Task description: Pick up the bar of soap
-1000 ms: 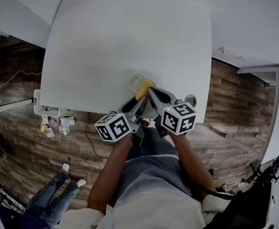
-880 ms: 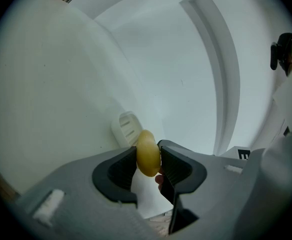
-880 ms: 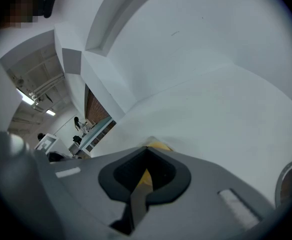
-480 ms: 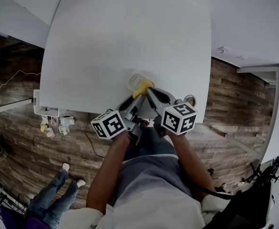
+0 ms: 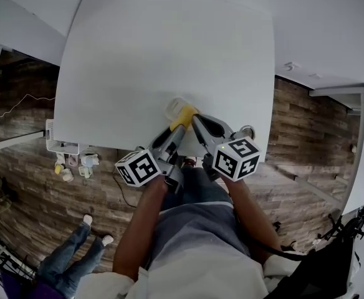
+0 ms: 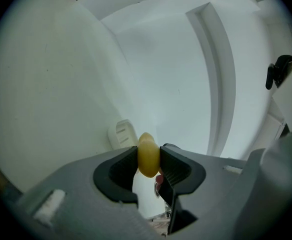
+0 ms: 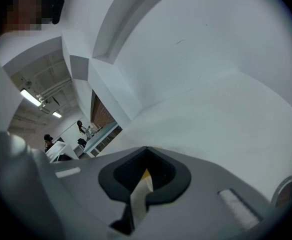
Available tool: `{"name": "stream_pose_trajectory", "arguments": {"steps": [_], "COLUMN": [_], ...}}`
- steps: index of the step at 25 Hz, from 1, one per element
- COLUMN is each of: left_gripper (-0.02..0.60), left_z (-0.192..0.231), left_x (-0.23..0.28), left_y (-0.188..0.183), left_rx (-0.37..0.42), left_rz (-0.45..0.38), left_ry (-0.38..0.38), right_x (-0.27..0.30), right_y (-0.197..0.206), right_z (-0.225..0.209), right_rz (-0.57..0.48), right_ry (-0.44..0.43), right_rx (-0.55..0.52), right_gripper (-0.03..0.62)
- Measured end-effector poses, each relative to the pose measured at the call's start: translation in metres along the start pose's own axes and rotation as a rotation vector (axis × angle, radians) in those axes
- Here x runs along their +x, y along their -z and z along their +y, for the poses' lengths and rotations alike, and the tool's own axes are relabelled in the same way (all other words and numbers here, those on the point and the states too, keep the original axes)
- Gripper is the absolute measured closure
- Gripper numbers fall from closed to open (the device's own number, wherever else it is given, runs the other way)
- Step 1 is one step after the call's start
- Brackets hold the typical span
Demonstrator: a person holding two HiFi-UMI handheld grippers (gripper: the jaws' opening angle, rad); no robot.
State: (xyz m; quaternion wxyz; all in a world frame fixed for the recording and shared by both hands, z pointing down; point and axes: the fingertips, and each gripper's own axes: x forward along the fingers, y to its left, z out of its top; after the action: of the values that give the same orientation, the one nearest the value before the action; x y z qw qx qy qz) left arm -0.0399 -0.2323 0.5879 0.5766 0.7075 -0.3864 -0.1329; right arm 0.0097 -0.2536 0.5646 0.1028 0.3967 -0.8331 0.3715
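Yellow bar of soap [image 6: 148, 153] stands on end, pinched between the left gripper's [image 6: 148, 160] jaws, which have just been closing; right gripper [image 7: 146, 154] alongside, jaws together, empty.

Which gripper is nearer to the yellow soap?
Left. The left gripper has just been closing its jaws and grips the soap; the right gripper, shut and empty, is beside it.

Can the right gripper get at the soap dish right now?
Probably not cleanly: the bar of soap, which the left gripper has just been closing on, sits between the right gripper and the soap dish.
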Motion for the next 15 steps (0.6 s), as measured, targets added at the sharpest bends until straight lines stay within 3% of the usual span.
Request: {"name": "stream_pose_trajectory", "arguments": {"steps": [6,15], "left_gripper": [0.44,0.44], "left_z": [-0.006,-0.041], "left_x": [-0.01,-0.022], "left_y": [-0.005,-0.033], "left_rx": [0.036,0.177], "left_rz": [-0.014,-0.092], "left_ry": [-0.011,-0.032], "right_x": [-0.008,-0.022], "right_y": [-0.006,-0.032], "right_z": [0.01,0.034], "right_rz": [-0.001,-0.046], "right_ry": [-0.001,-0.006], "right_rx": [-0.053,-0.186], "right_gripper": [0.592,0.592]}}
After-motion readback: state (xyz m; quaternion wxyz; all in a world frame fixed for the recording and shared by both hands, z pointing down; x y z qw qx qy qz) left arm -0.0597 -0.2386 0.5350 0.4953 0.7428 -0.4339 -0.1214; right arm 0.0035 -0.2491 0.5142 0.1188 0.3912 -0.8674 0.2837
